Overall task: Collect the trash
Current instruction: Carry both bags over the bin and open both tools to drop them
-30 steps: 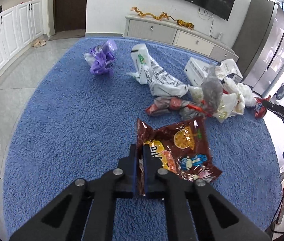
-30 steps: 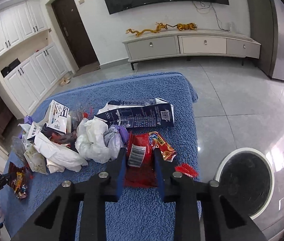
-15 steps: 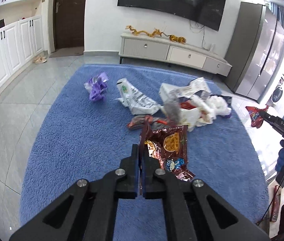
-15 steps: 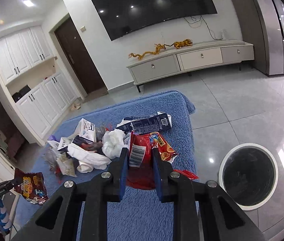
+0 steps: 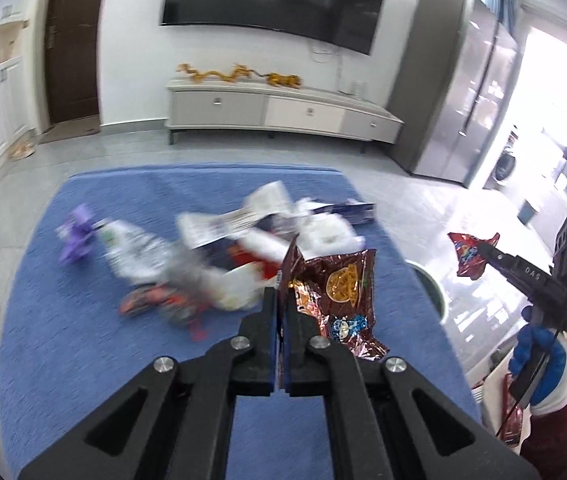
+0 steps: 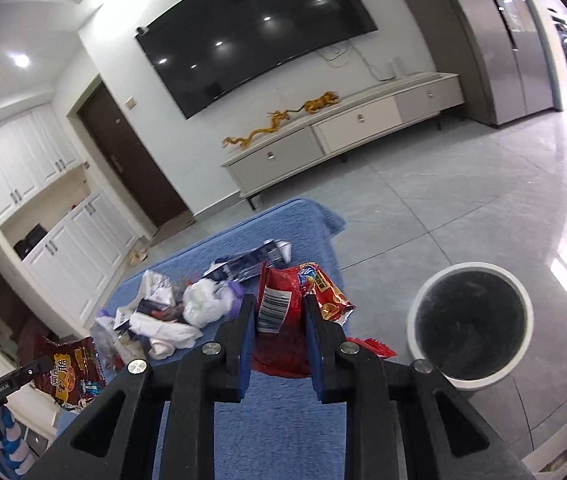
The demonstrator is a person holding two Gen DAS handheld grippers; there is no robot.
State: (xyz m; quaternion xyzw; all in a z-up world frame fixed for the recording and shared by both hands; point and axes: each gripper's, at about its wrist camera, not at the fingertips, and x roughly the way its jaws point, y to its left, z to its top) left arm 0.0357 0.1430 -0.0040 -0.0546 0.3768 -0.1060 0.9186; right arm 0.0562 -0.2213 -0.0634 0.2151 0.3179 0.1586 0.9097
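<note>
My left gripper (image 5: 282, 300) is shut on a brown foil snack bag (image 5: 337, 292), which hangs in the air above the blue rug (image 5: 63, 320). My right gripper (image 6: 278, 308) is shut on a red snack wrapper (image 6: 279, 316) with a barcode, also lifted off the rug. Each view shows the other hand's load: the red wrapper (image 5: 469, 254) at the right of the left wrist view, the brown bag (image 6: 69, 372) at the lower left of the right wrist view. A round white bin (image 6: 469, 330) with a dark inside stands on the tiles to the right of the rug.
A heap of trash (image 6: 187, 312) lies on the rug: white bags, a dark blue carton, a purple wrapper (image 5: 77, 236). A low TV cabinet (image 6: 343, 132) and a wall TV are behind. White cupboards (image 6: 63, 248) line the left wall, a grey fridge (image 5: 459, 100) stands at the right.
Both grippers have risen and pulled back from the trash heap with their wrappers. The left view swung right and the right wrist rolled, so the bin now sits closer and larger.
</note>
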